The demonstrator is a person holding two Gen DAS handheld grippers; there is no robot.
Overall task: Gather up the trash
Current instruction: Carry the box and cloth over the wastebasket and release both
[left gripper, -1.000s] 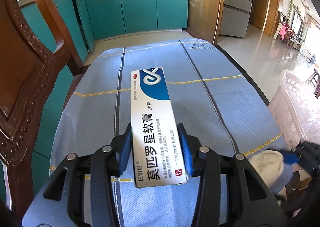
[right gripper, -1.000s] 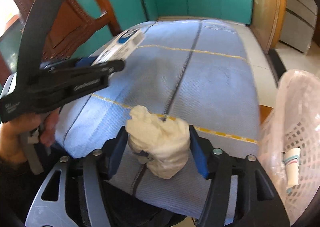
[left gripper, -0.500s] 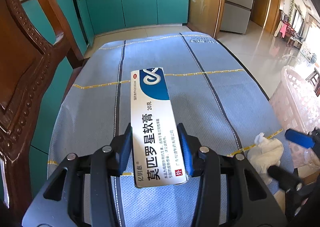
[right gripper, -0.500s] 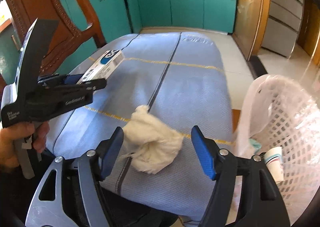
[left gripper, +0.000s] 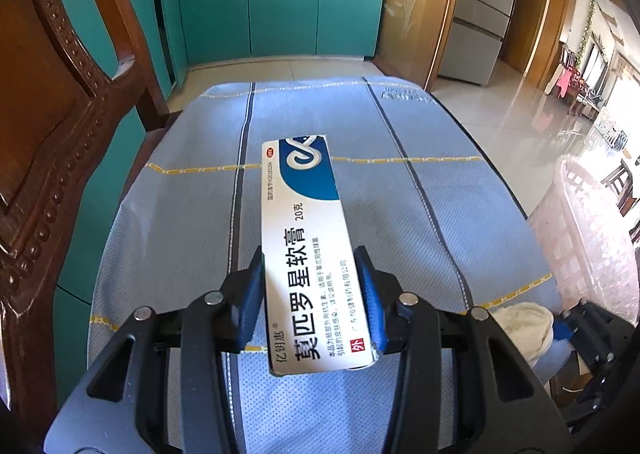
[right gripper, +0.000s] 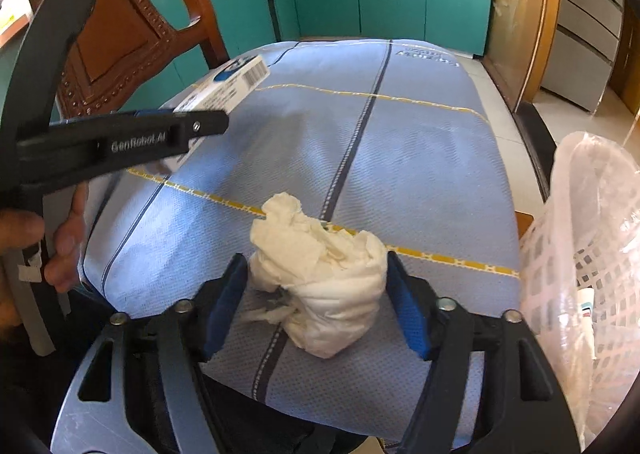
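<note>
Ointment box (left gripper: pixel 310 254) sits clamped in left hand-held gripper (left gripper: pixel 312 294); right hand-held gripper (right gripper: pixel 318 286) pinches crumpled tissue (right gripper: pixel 324 278).

Left gripper (left gripper: pixel 314 304) clamps ointment box (left gripper: pixel 310 250); wadded tissue (left gripper: pixel 522 328), seemingly, lower right.

blue striped tablecloth (right gripper: pixel 420 158) covers table; crumpled tissue wad (right gripper: pixel 320 274) rests on it.

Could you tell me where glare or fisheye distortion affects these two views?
Left wrist view: sunlight washes out the basket and glares off the floor at right; edges bow. Right wrist view: the basket is overexposed, the cabinets curve, while the tissue wad stays sharp.
</note>
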